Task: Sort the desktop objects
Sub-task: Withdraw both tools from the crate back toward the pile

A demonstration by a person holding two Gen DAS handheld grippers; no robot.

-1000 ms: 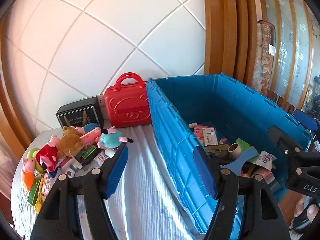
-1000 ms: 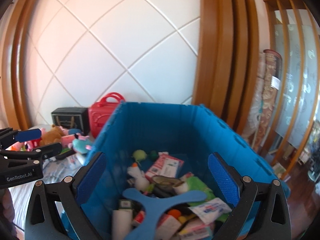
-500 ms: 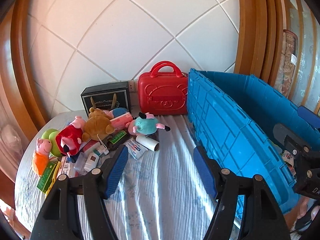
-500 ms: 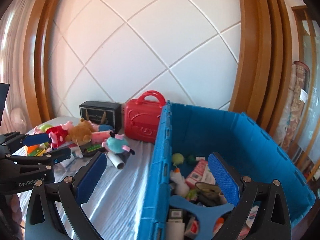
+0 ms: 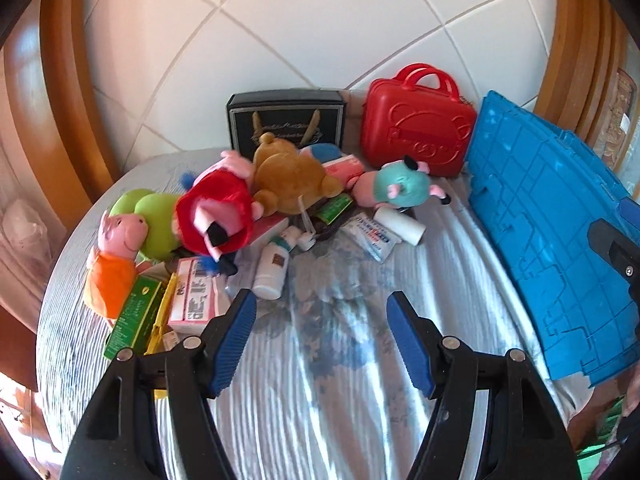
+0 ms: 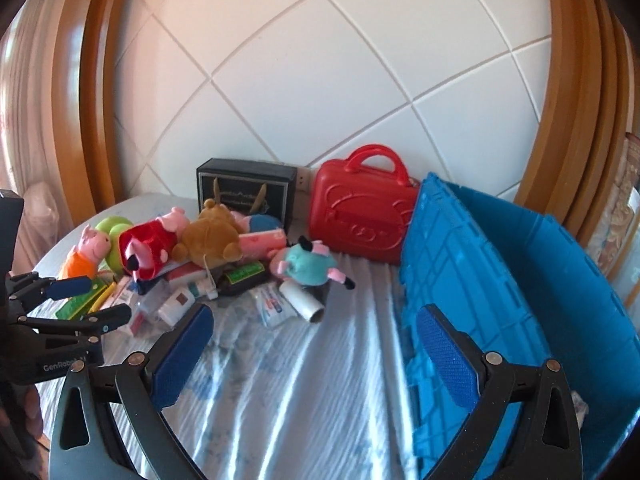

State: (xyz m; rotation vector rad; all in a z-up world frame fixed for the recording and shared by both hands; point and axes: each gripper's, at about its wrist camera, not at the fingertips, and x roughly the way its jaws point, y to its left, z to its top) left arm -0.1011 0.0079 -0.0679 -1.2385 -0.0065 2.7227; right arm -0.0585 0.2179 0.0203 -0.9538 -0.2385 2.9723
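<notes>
Left hand-held gripper [image 6: 90, 300] body reads, seemingly, "GenRobot"

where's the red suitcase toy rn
The red plastic handled case stands at the table's back against the tiled wall, between the black gift box and the blue plastic crate.

Toy pile [image 5: 256, 200] left on table [image 5: 320, 380]; crate [image 5: 552, 240] right; suitcase [image 5: 416, 124], box [image 5: 286, 120] behind.
</notes>
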